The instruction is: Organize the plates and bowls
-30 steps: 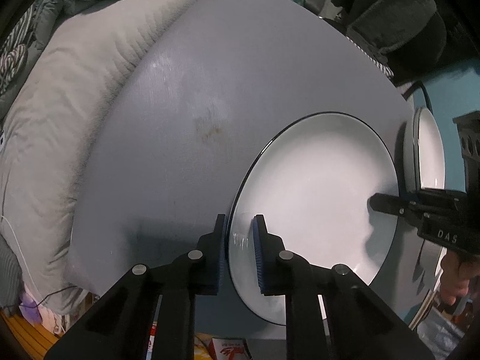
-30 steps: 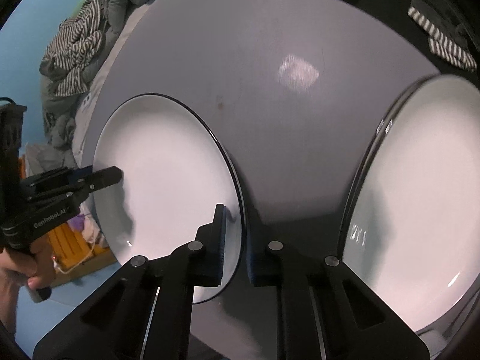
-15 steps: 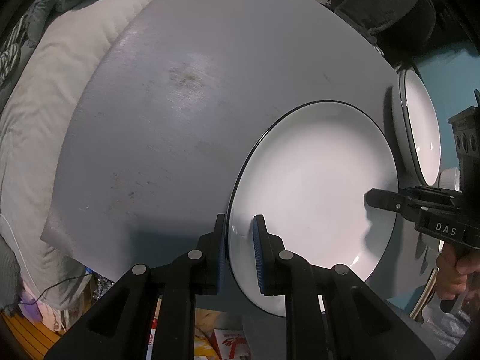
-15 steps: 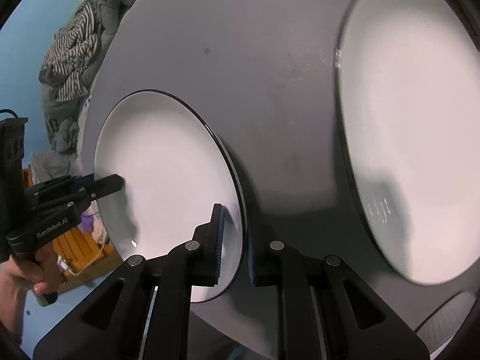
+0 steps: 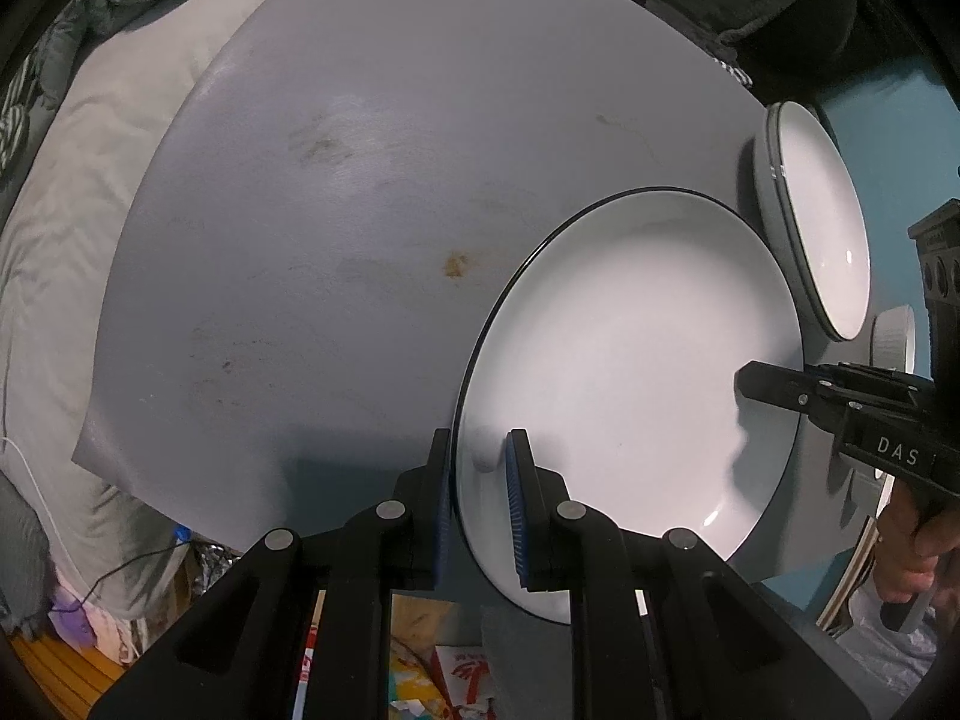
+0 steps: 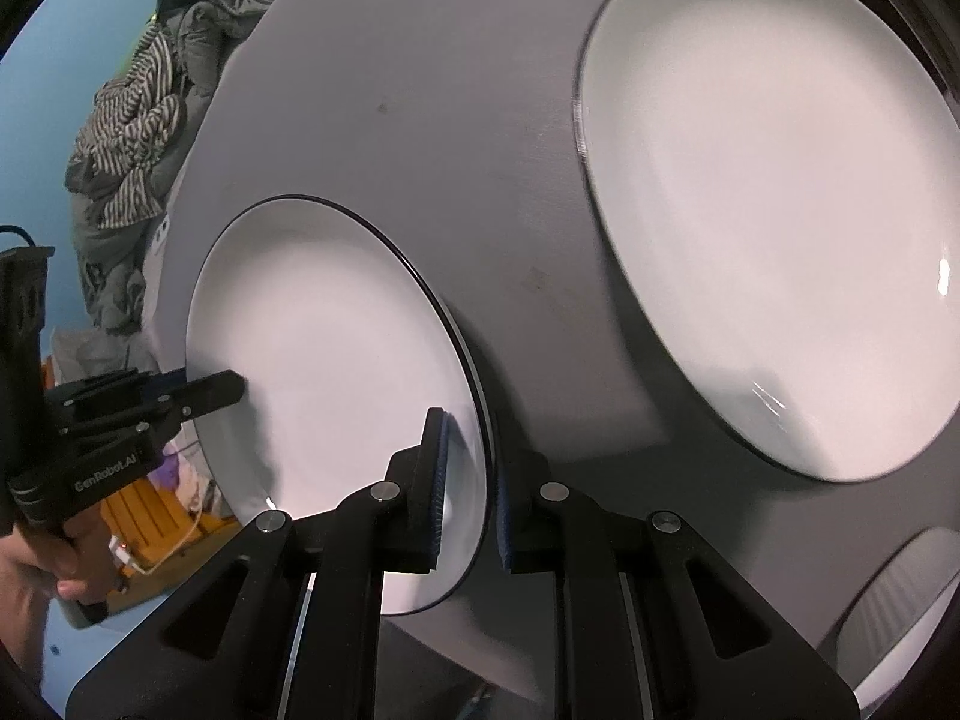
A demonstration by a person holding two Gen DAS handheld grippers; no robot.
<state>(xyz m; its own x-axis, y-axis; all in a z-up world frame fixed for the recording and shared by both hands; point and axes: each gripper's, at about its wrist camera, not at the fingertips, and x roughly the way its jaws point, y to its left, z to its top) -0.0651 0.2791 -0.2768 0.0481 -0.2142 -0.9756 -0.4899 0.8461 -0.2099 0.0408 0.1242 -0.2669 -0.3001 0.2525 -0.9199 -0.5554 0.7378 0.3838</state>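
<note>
Left wrist view showed my left gripper [image 5: 478, 501] clamped on the near left rim of the black-edged plate [image 5: 624, 372], with my right gripper [image 5: 757, 387] pinching the opposite rim. I held the plate over the right part of the grey table [image 5: 360, 180]. From the right wrist, a second plate [image 6: 768, 192] lay on the table to the right, well apart, and a ribbed bowl [image 6: 894, 606] sat near the right corner.
</note>
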